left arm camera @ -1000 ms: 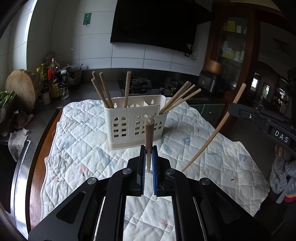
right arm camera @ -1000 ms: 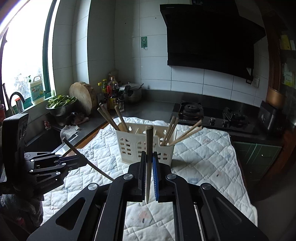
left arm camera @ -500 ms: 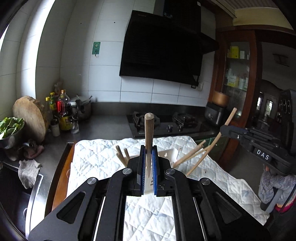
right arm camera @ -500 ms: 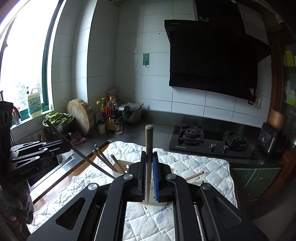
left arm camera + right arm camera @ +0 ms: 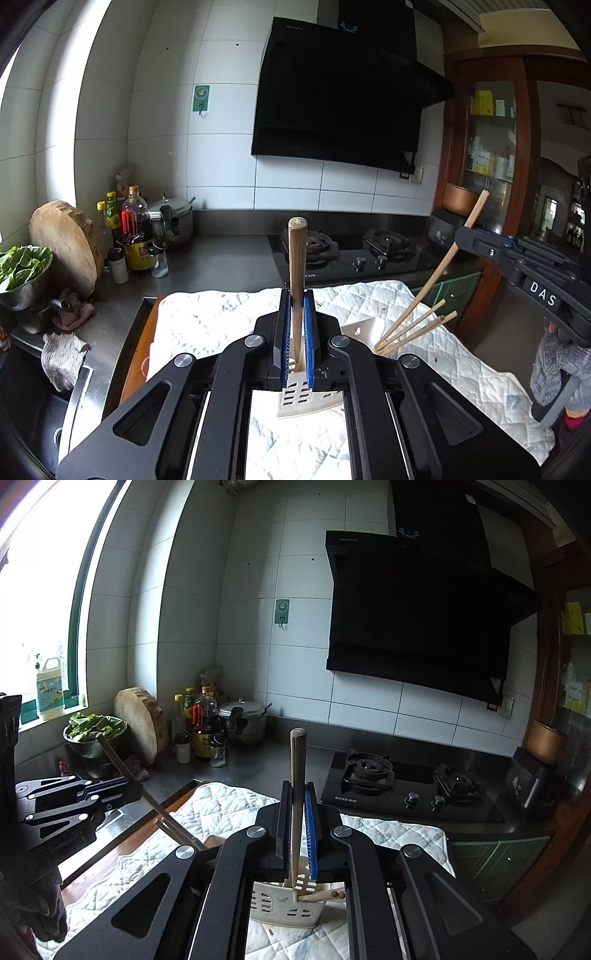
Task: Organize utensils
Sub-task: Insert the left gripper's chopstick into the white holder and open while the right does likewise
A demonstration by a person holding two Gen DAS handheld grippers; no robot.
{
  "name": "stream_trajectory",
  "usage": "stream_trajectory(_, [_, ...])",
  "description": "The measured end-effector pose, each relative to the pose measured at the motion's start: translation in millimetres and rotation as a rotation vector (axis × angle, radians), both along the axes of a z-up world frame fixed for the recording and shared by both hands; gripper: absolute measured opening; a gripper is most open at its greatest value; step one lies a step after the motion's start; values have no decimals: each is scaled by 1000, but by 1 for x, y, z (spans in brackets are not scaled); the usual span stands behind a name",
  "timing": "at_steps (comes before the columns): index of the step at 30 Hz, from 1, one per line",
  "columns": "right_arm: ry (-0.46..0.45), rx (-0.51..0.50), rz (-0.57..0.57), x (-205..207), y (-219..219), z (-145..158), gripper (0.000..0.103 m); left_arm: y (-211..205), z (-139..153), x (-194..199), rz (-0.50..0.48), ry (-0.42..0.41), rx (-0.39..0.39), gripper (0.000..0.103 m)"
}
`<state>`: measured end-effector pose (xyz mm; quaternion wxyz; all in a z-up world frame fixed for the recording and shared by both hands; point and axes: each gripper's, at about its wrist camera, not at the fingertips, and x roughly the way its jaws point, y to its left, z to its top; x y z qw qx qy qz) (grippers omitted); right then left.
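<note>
My left gripper [image 5: 296, 332] is shut on a wooden chopstick [image 5: 296, 266] held upright, its lower tip over the white slotted utensil holder [image 5: 301, 400]. My right gripper [image 5: 297, 827] is shut on another wooden chopstick [image 5: 297, 775], its lower end in or just above the holder [image 5: 284, 904]. Several chopsticks [image 5: 413, 328] lean out of the holder's right side. Each gripper shows in the other's view, the right one [image 5: 469, 236] and the left one [image 5: 125, 786], each with its chopstick slanting down to the holder.
The holder stands on a white quilted cloth [image 5: 207, 321] on a steel counter. A gas hob [image 5: 402, 786] lies behind. Bottles [image 5: 136, 236], a pot [image 5: 177, 221], a round wooden board [image 5: 66, 243] and a bowl of greens [image 5: 22, 266] crowd the back left. A sink [image 5: 33, 398] lies left.
Both grippers have moved in over the holder and pitched up, so the holder has dropped to the bottom of each view. Both chopstick tips now reach the holder.
</note>
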<state>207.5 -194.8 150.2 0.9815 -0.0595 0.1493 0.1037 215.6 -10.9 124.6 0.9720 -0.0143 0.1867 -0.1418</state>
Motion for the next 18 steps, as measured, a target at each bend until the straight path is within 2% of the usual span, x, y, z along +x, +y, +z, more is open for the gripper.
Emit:
stream_trajectory(9, [85,14,-17,29,-10,-24,7,2,-22,25,-19,83,-4,5])
stream_trajectory(18, [175,36,-3,51,-11,-47,7,2,-33,30,-15,112,-3,6])
